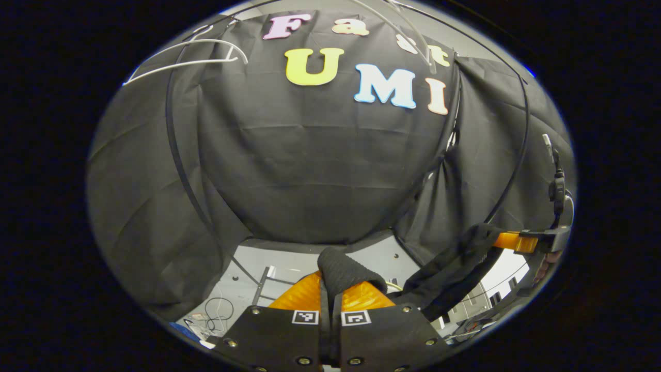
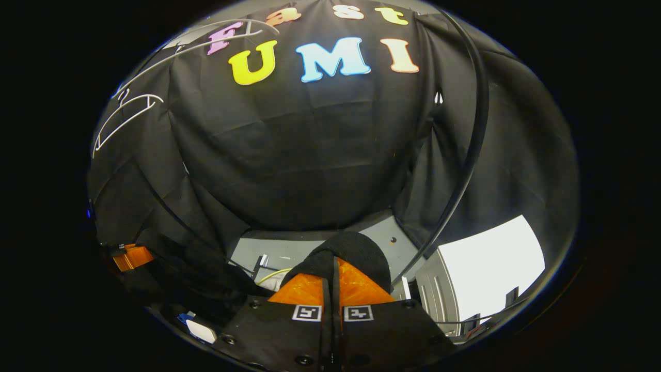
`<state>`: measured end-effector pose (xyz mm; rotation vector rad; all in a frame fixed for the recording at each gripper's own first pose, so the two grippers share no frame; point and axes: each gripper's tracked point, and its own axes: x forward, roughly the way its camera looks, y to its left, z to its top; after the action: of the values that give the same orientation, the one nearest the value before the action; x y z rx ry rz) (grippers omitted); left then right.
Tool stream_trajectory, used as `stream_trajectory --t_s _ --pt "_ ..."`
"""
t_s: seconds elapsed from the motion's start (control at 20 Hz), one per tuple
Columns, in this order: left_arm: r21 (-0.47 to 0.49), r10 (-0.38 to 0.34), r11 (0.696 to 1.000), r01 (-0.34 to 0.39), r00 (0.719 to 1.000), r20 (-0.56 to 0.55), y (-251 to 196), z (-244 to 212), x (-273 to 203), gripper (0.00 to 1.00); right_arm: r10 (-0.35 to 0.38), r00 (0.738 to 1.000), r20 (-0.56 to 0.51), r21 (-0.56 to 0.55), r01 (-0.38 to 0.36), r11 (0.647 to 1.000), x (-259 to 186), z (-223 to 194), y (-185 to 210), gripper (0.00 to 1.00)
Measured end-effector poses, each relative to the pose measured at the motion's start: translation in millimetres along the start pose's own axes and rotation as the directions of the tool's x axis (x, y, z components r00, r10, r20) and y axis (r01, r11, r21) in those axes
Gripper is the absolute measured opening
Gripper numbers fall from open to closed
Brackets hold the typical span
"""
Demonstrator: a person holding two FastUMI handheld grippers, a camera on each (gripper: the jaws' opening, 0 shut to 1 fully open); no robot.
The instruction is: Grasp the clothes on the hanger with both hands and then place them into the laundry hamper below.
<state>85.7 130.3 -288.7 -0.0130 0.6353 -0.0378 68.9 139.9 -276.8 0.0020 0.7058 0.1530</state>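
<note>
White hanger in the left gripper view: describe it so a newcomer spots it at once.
Start at the black cloth booth wall and follow it up to its top left corner. There hangs a thin white wire hanger, bare, its curved shoulders and straight bar bright against the cloth. The black curved pole just below it is dark and far longer.

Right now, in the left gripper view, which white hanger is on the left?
The white hanger at upper left, seen whole with its curved shoulders and straight bar. The other hanger sits at upper right, with bare sloping wires visible.
</note>
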Motion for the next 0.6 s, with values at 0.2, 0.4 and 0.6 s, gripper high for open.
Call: stream_trajectory --t_s 0.2,0.4,0.6 --pt "0.002 -0.007 1.000 0.007 0.999 -0.051 -12.9 -22.4 27.0 0.00 0.013 0.997 -0.078 0.002 -0.013 1.000 15.8 -28.8 8.0 0.02" --pt "0.013 0.003 1.000 -0.001 0.995 -0.104 -21.6 -48.1 43.3 0.01 0.024 0.993 -0.117 0.001 -0.024 1.000 19.3 -46.5 14.1 0.02" --pt "0.010 0.034 0.999 -0.033 0.990 -0.138 -16.7 -58.9 43.3 0.01 0.017 0.990 -0.137 -0.011 -0.018 1.000 19.4 -52.7 13.0 0.03"
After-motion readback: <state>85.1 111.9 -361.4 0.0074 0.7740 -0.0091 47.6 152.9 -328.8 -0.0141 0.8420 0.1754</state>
